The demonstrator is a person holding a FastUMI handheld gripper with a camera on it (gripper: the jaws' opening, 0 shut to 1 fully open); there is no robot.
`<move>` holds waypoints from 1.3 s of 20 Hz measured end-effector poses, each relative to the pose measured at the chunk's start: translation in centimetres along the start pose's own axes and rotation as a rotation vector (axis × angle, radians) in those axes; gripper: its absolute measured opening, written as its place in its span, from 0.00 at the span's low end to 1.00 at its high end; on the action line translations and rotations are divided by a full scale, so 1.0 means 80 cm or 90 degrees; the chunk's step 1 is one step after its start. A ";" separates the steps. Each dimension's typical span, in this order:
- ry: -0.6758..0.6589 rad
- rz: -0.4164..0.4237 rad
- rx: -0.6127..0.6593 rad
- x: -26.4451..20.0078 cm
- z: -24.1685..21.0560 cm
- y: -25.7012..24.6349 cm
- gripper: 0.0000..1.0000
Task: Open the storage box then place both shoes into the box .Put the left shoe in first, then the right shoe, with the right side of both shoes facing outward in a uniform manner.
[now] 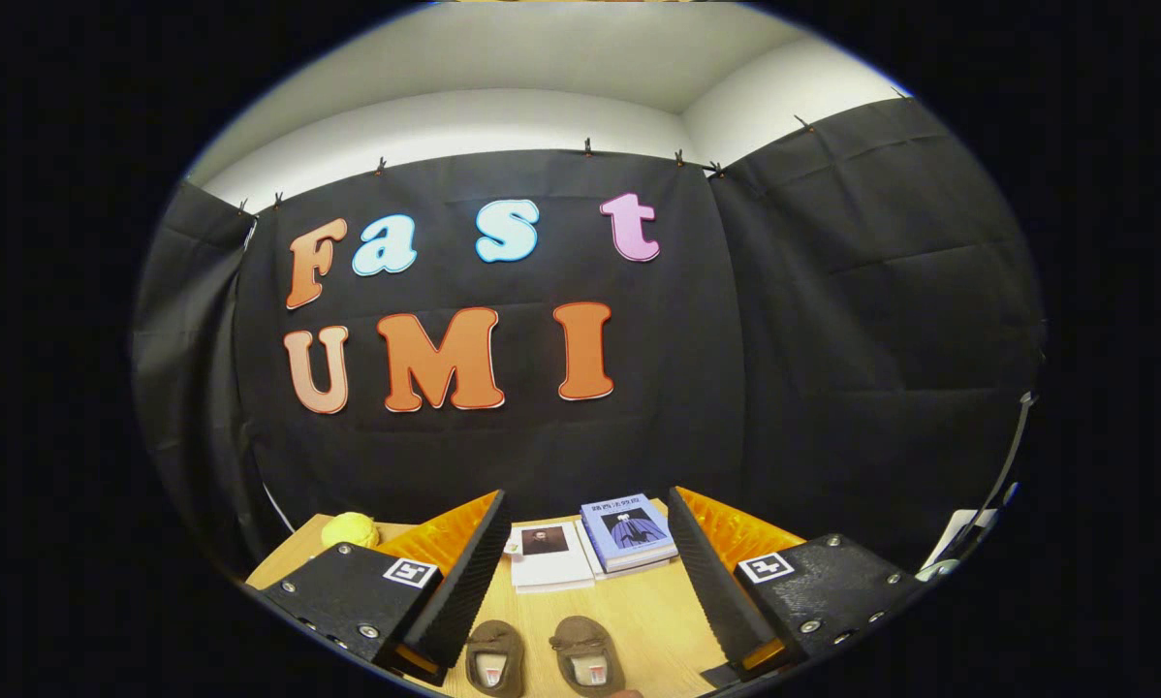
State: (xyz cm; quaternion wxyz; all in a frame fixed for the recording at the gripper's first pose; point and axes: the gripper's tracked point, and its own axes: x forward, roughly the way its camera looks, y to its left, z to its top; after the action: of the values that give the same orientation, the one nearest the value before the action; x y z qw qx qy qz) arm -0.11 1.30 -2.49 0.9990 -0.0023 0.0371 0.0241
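While raised level over the table, gripper fingers spread wide, grasping nothing, two shoes between them.

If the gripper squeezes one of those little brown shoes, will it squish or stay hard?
The brown shoes look like soft slippers with rounded fabric tops, so one would probably squish and sag a bit when pinched. They look small, so probably light. Sitting flat on the wooden table, they shouldn't roll. The gripper is open above them.
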 end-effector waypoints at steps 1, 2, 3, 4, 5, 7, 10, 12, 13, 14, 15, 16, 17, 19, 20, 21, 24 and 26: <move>0.005 0.007 0.006 0.001 -0.003 0.004 0.97; 0.010 0.016 0.016 0.002 -0.007 0.009 0.97; 0.015 0.027 0.030 0.004 -0.012 0.014 0.97; 0.016 0.039 0.046 0.008 -0.016 0.019 0.97; 0.022 0.049 0.063 0.011 -0.023 0.025 0.97; 0.050 0.075 0.101 0.018 -0.048 0.038 0.97; 0.095 0.111 0.155 0.026 -0.088 0.059 0.98; 0.119 0.142 0.210 0.030 -0.114 0.078 0.98; 0.136 0.156 0.237 0.033 -0.131 0.088 0.98; 0.153 0.166 0.263 0.035 -0.150 0.095 0.98; 0.170 0.176 0.285 0.039 -0.167 0.104 0.98; 0.188 0.186 0.306 0.039 -0.184 0.112 0.98; 0.205 0.198 0.329 0.041 -0.198 0.121 0.98; 0.241 0.221 0.371 0.041 -0.226 0.140 0.98; 0.258 0.232 0.386 0.040 -0.240 0.148 0.98; 0.278 0.242 0.400 0.039 -0.254 0.158 0.98; 0.325 0.269 0.432 0.035 -0.287 0.184 0.98; 0.350 0.292 0.460 0.033 -0.302 0.206 0.98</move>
State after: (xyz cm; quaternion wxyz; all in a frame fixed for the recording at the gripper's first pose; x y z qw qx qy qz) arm -0.09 17.71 -26.79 0.8582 0.3454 0.3042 0.2271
